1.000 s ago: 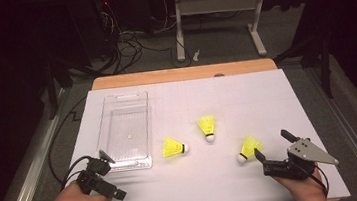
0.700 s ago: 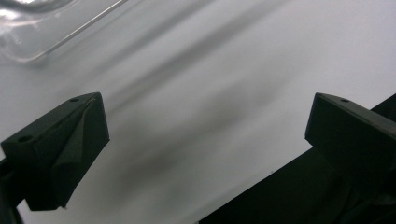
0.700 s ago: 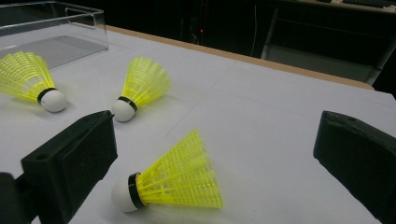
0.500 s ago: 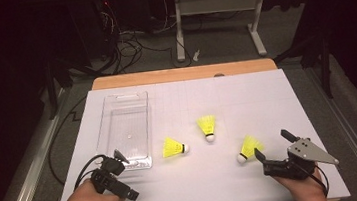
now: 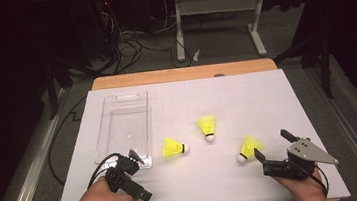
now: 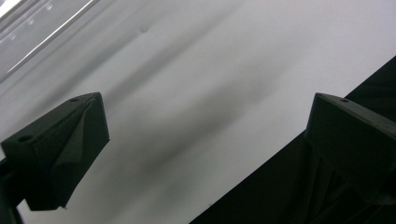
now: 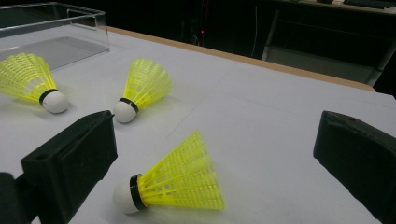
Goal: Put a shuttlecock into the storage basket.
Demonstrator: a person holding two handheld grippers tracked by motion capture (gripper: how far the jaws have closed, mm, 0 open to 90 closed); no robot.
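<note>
you are lining up your right gripper, jaws spread wide and empty, on the nearest shuttlecock lying on its side near the table's right front. next, ease forward and close on it. your left gripper, also released, is hovering low by the clear tray.

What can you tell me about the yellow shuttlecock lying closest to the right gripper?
The yellow plastic shuttlecock has a mesh skirt, a black band and a rounded white cap. It lies on its side on the white table surface, between the open jaws of the right gripper, touching neither. Its cap points toward the person's side.
</note>
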